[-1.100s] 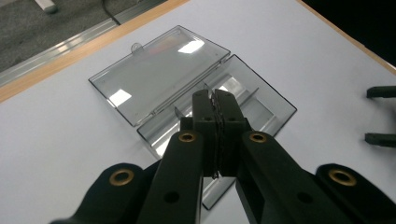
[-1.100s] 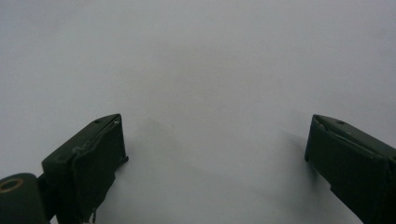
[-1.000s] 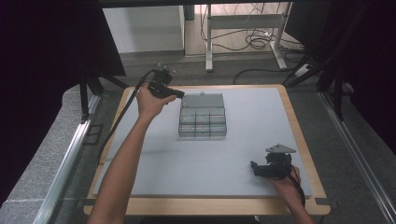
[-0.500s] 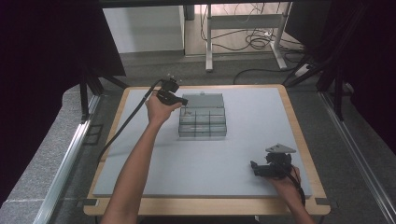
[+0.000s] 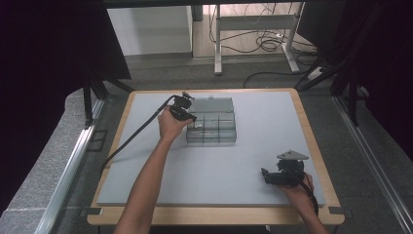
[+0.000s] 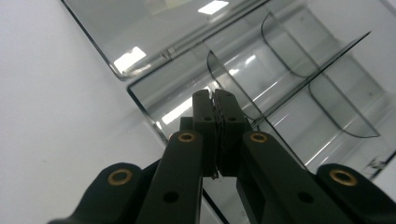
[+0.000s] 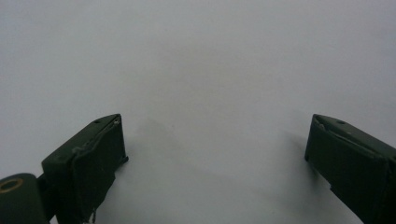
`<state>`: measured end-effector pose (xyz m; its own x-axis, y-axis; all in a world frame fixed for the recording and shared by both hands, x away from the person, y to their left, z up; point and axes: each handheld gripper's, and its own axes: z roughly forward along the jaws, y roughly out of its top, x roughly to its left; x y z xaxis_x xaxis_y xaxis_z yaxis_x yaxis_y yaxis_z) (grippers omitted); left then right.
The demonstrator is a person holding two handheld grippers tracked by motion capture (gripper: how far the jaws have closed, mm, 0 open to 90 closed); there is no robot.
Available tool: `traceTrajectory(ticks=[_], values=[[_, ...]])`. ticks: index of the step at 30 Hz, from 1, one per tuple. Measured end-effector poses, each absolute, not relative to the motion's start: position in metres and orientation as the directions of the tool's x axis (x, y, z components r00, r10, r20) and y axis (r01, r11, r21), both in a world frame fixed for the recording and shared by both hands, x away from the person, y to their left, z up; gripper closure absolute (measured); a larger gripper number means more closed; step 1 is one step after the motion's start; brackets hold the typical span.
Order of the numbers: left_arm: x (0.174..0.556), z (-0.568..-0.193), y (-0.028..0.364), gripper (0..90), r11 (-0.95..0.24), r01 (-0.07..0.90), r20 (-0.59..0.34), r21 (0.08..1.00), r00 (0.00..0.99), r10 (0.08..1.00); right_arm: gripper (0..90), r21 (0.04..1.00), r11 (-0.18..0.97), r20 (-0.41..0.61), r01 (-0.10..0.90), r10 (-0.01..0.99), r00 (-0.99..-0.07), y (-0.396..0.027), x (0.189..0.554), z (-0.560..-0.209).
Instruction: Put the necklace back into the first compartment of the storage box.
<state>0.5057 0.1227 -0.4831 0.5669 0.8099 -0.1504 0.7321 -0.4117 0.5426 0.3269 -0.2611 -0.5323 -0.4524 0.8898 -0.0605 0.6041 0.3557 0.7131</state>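
The left gripper (image 6: 215, 100) is hovering over the near-left corner compartment of the clear box (image 5: 212, 122), jaws pressed together. The box is sitting mid-tabletop (image 5: 253, 161). The right gripper (image 7: 215, 144) is resting near the right edge, jaws wide apart.

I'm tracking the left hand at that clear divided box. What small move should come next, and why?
Probably ease the left gripper a little lower into the near corner compartment of the clear box: its jaws are shut and hang just above that cell.
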Motion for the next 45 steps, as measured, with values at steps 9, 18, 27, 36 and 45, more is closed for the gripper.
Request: traceTrajectory(ticks=[9,18,27,36,45], values=[[0.505,-0.493,0.115,88.4,-0.42,0.738,-0.149,0.529,0.567,0.81,4.6,0.714,0.356,-0.06,0.604,0.89,-0.453,-0.261,0.327,-0.532],[0.493,-0.476,0.13,69.6,-0.4,0.677,-0.139,0.618,0.595,0.792,4.6,0.713,0.357,-0.061,0.603,0.889,-0.454,-0.261,0.327,-0.532],[0.437,-0.463,0.178,44.3,-0.313,0.625,-0.182,0.716,0.598,0.78,4.6,0.714,0.356,-0.062,0.603,0.89,-0.452,-0.261,0.327,-0.532],[0.358,-0.478,0.221,35.3,-0.323,0.601,-0.19,0.731,0.634,0.75,4.6,0.713,0.356,-0.063,0.604,0.89,-0.451,-0.261,0.326,-0.532],[0.314,-0.503,0.236,22.6,-0.347,0.62,-0.148,0.704,0.606,0.781,4.5,0.713,0.352,-0.058,0.607,0.892,-0.449,-0.261,0.327,-0.532]])
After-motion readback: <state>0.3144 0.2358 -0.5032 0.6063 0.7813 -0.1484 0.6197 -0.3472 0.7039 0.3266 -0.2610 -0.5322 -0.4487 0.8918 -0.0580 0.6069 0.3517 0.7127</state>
